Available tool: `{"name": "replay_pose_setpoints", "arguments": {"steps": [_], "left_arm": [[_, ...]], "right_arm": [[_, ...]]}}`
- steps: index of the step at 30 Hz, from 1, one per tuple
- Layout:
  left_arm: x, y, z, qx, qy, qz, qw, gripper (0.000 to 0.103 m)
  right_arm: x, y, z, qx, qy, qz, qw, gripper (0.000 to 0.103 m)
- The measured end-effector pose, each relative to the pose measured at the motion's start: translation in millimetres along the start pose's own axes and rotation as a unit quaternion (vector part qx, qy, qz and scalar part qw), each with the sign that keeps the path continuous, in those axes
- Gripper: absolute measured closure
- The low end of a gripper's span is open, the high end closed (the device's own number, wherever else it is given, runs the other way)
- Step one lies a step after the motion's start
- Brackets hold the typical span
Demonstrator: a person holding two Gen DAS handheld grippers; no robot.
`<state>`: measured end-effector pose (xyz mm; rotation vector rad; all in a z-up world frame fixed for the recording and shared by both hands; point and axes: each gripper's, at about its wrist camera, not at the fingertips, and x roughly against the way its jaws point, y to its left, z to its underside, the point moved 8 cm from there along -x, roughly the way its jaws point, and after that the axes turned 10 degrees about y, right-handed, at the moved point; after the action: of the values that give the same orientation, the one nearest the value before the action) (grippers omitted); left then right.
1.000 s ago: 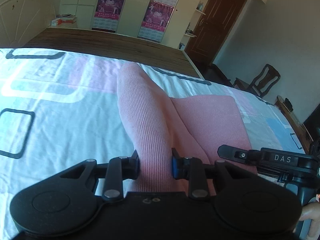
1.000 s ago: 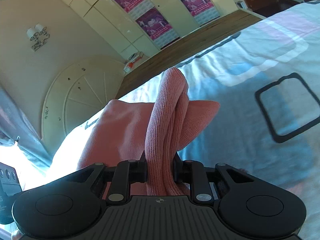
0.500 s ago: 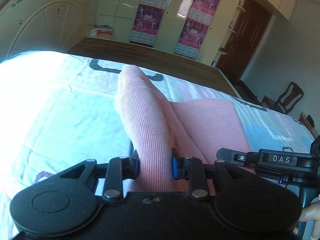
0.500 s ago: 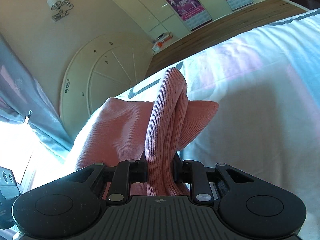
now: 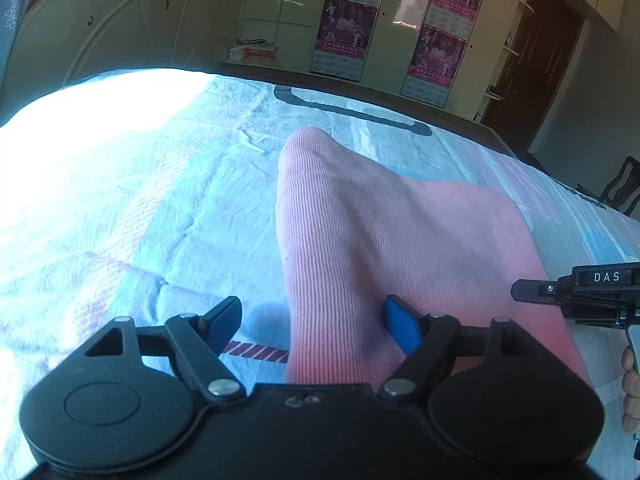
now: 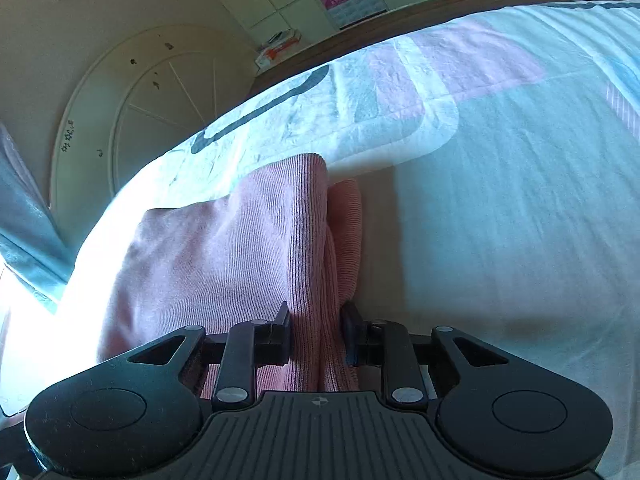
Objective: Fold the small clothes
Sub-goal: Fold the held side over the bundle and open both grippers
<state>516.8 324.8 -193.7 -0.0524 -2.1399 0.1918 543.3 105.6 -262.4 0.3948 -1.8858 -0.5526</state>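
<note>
The left claw is opening, its pads clear of the pink knit garment lying on the bed. The right claw stays clamped on its bunched edge. Soft, light, floppy cloth: best held at corners.

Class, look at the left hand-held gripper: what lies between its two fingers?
In the left wrist view, a ridge of the pink garment lies between the opening fingers of the left hand-held gripper, with a strip of bedsheet beside it.

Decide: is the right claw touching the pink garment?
Touching. The right wrist view shows the right claw with both pads pressed against a bunched fold of the pink garment.
</note>
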Motion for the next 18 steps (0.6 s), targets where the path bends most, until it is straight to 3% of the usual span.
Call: {"name": "replay_pose_setpoints", "arguments": {"steps": [4, 10, 14, 17, 18], "left_arm": [[22, -4, 3, -0.004, -0.018, -0.025, 0.9995, 0.026], [61, -11, 36, -0.014, -0.035, -0.031, 0.9988, 0.027], [62, -23, 60, -0.025, -0.022, -0.026, 0.9991, 0.027], [48, -31, 73, -0.035, 0.006, -0.033, 0.9988, 0.028], [43, -33, 78, -0.035, 0.019, -0.039, 0.9984, 0.030]], "right_arm": [[16, 13, 1, 0.035, -0.030, 0.040, 0.998, 0.077], [62, 51, 33, 0.115, -0.053, 0.025, 0.992, 0.077], [59, 65, 66, 0.149, -0.036, 0.022, 0.988, 0.077], [44, 55, 81, 0.156, -0.019, 0.053, 0.986, 0.077], [39, 45, 84, 0.158, -0.013, 0.082, 0.984, 0.077]]}}
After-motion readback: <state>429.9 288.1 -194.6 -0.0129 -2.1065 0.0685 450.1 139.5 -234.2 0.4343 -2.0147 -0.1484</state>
